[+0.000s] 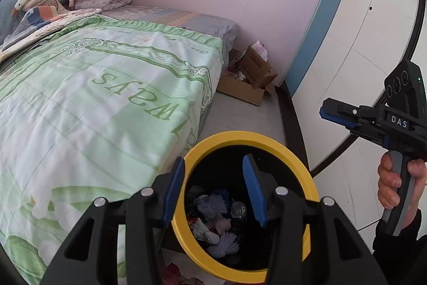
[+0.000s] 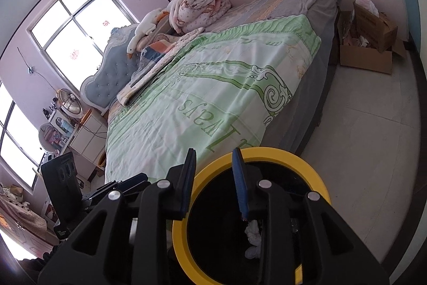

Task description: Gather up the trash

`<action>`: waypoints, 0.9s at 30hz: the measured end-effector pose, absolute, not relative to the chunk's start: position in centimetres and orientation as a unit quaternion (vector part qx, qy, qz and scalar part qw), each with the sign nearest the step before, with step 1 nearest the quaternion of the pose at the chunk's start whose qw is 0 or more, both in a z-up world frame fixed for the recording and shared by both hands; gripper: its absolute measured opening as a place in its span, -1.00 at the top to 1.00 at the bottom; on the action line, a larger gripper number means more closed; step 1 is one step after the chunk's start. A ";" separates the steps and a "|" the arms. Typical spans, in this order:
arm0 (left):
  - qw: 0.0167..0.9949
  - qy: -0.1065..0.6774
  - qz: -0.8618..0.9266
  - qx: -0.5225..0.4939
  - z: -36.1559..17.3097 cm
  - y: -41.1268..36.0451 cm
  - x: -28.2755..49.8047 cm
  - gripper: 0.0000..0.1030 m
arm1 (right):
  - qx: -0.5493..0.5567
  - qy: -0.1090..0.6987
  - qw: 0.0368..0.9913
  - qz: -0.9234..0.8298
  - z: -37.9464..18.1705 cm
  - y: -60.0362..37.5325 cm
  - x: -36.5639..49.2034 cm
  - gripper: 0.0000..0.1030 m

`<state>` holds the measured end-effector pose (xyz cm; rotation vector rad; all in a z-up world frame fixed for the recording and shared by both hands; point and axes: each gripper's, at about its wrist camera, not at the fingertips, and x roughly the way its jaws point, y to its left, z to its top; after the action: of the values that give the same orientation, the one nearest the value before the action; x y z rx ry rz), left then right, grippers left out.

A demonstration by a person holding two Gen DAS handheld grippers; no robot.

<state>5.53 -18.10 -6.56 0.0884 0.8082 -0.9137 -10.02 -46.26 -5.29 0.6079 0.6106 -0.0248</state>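
Left gripper [image 1: 213, 188] hangs over the yellow-rimmed bin [image 1: 291, 151], jaws spread and empty, crumpled trash [image 1: 213, 207] heaped directly below them. Right gripper [image 2: 213, 178] hovers above the same bin, jaws parted, nothing held; bed [image 2: 213, 98] lies ahead.

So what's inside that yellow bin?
The bin holds crumpled trash: bluish, white and foil-like scraps. Its black depths hide whatever lies underneath, and the left gripper covers part of the opening.
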 end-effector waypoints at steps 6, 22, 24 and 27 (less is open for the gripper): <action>0.843 0.365 -0.395 0.023 -5.5 -14.4 6.7 0.17 | 0.264 0.310 0.913 0.023 -4.7 -43.2 -6.6 0.48; 0.912 0.338 -0.230 -0.019 -5.4 -0.9 9.7 0.17 | 0.161 0.363 0.912 0.103 -5.9 -29.5 5.7 0.36; 0.920 0.332 -0.206 -0.020 -5.7 0.5 9.7 0.11 | 0.144 0.362 0.916 0.095 -6.0 -28.1 6.5 0.10; 0.933 0.313 -0.175 -0.027 -5.7 2.7 9.6 -0.13 | 0.128 0.358 0.921 0.085 -6.2 -26.7 7.1 -0.13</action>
<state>9.63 2.66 -5.69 -0.0543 0.6409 -0.3584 7.10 -26.65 -6.17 0.2630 0.7352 0.1753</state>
